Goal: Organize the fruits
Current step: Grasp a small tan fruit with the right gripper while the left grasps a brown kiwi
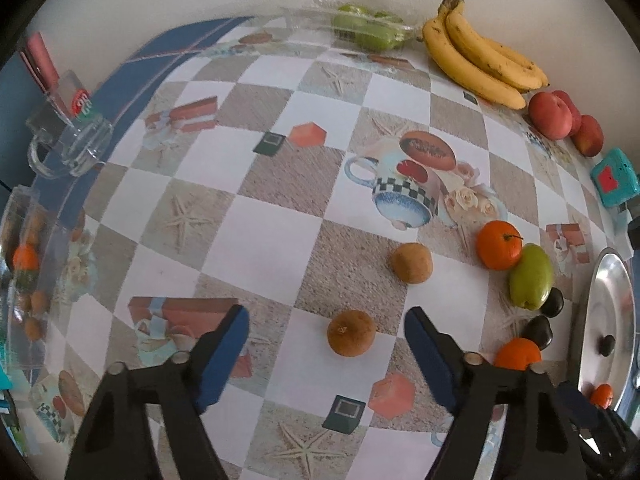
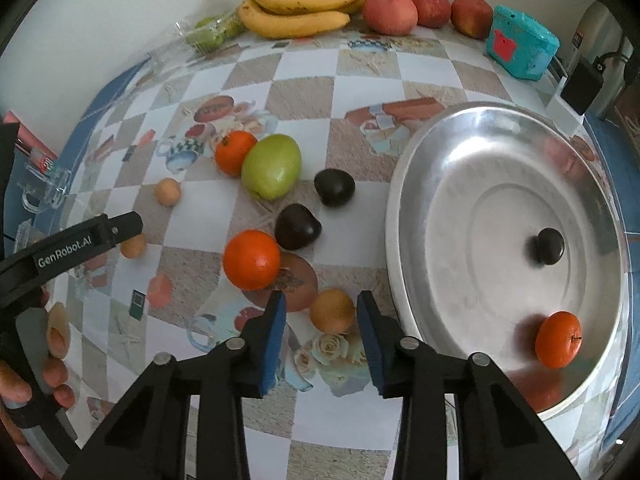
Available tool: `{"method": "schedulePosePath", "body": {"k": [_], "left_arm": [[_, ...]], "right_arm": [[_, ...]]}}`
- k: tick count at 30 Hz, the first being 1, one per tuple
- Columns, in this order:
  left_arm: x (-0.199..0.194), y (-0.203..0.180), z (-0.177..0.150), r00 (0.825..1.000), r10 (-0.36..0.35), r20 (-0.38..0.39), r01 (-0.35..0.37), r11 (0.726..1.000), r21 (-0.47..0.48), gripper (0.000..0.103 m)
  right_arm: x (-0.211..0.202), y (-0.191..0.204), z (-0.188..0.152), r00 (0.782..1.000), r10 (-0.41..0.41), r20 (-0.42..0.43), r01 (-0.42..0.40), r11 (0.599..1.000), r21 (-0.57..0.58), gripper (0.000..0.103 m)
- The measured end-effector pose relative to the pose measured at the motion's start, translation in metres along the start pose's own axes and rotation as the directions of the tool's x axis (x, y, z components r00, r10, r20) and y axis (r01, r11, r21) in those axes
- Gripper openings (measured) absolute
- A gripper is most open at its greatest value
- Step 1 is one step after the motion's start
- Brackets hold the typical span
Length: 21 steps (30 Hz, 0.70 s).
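Note:
My left gripper is open, its jaws on either side of a small brown fruit on the table. A second brown fruit lies beyond it. My right gripper is open around another small tan fruit, not touching it. A steel tray at the right holds a tangerine and a dark plum. On the table lie two tangerines, a green mango and two dark plums.
Bananas, red apples and bagged green fruit line the back wall. A teal box stands at the back right. A glass mug sits at the left edge, and a clear container beside it.

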<state>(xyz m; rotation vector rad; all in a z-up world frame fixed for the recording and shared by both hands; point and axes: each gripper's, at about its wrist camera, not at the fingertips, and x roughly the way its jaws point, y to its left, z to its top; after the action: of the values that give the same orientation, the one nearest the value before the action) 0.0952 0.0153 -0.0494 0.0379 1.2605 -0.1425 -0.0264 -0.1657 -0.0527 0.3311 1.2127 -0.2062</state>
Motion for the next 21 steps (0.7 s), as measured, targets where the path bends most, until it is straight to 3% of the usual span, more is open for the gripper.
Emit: {"method": "schedulePosePath", "body": {"k": [5, 10, 17, 21], "left_arm": [[0.006, -0.002, -0.001, 1.000, -0.017, -0.023, 0.017, 1.000, -0.006, 0.060], [0.012, -0.002, -0.002, 0.998, -0.040, -0.046, 0.039, 0.999, -0.024, 0.054], [0.012, 0.003, -0.002, 0.997, -0.051, -0.050, 0.048, 0.997, -0.052, 0.030], [0.009, 0.005, -0.004, 0.997, -0.057, -0.054, 0.054, 0.997, -0.057, 0.028]], "right_arm": [[0.003, -0.003, -0.001, 1.000, -0.009, -0.013, 0.009, 1.000, 0.003, 0.034], [0.006, -0.004, -0.002, 1.000, -0.014, -0.026, 0.014, 1.000, 0.004, 0.031], [0.007, -0.005, -0.002, 1.000, -0.010, -0.029, 0.010, 1.000, 0.007, 0.026], [0.007, -0.005, -0.002, 1.000, -0.002, -0.031, 0.002, 1.000, 0.010, 0.026]]}}
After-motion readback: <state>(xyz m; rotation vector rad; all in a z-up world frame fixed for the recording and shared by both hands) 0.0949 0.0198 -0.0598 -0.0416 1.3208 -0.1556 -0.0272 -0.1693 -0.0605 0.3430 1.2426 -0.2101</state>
